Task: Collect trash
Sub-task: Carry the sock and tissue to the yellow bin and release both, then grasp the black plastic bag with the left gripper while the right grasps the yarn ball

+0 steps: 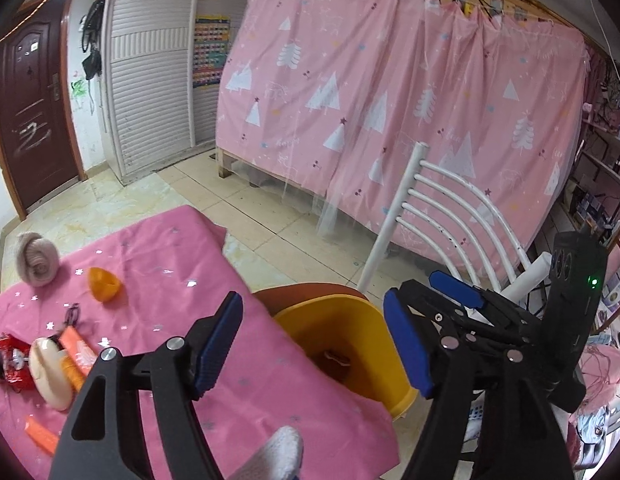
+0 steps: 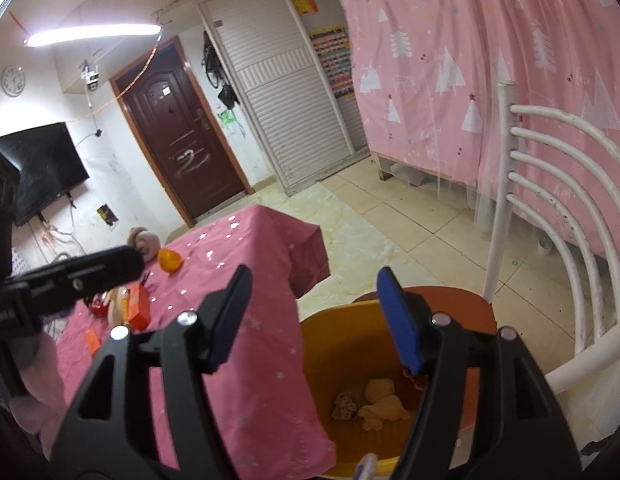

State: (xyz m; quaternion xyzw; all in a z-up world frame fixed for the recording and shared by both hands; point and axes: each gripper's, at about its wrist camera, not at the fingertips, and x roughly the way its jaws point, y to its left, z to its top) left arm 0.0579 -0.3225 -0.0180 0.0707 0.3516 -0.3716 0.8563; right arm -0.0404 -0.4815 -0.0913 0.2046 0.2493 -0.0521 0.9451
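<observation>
A yellow bin [image 1: 342,344] stands on a chair seat beside the pink-clothed table [image 1: 189,264]; it also shows in the right wrist view [image 2: 342,344] with crumpled paper scraps [image 2: 380,402] inside. My left gripper [image 1: 314,344] is open and empty, hovering over the table's edge and the bin. My right gripper [image 2: 314,320] is open and empty, right above the bin; it appears in the left wrist view [image 1: 458,292]. On the table lie an orange peel [image 1: 103,283], a red wrapper [image 1: 11,360], an orange box [image 1: 75,350] and an orange scrap [image 1: 39,436].
A grey fuzzy ball [image 1: 37,262] sits at the table's far corner. A white metal chair back [image 1: 450,216] rises behind the bin. A pink curtained bed [image 1: 390,100] fills the right; a brown door [image 1: 29,112] and white wardrobe [image 1: 149,80] stand beyond.
</observation>
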